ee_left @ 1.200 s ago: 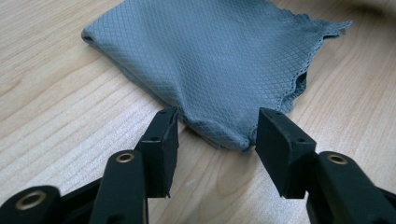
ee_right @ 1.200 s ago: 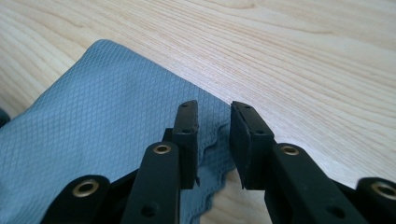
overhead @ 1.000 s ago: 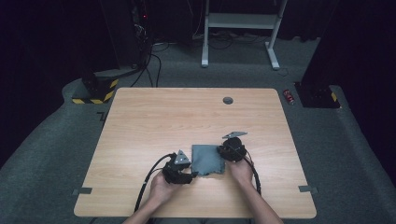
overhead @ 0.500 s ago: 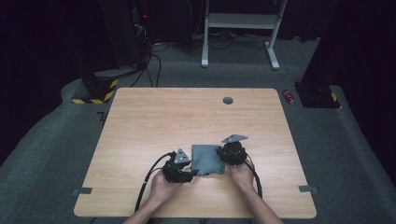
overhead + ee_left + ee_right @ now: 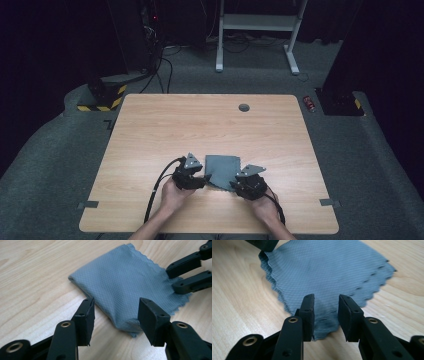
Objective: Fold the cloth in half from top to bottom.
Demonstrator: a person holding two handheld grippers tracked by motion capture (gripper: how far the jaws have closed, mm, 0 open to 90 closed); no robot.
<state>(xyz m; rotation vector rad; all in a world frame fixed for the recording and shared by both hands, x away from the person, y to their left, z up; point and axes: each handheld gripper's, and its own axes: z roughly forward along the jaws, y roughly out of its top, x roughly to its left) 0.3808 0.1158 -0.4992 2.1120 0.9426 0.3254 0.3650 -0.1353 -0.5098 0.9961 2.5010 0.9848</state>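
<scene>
A folded grey cloth (image 5: pixel 221 168) with pinked edges lies flat on the wooden table (image 5: pixel 200 125) near its front edge. My left gripper (image 5: pixel 201 178) is at the cloth's left near corner. In the left gripper view its jaws (image 5: pixel 116 305) stand open with that corner of the cloth (image 5: pixel 125 285) between them. My right gripper (image 5: pixel 236 183) is at the cloth's right near corner. Its jaws (image 5: pixel 325 301) have just been opening and now stand apart over the scalloped edge of the cloth (image 5: pixel 324 267), which rests on the wood between them, unpressed.
A small round grommet (image 5: pixel 244 107) sits in the table's far side. Black cables trail from both grippers over the near edge. On the carpet beyond stand a white desk frame (image 5: pixel 260 30) and a small red object (image 5: pixel 310 103).
My right hand has drawn back toward the table's near edge, along the cloth's right side. The left hand and the cloth have stayed put.
</scene>
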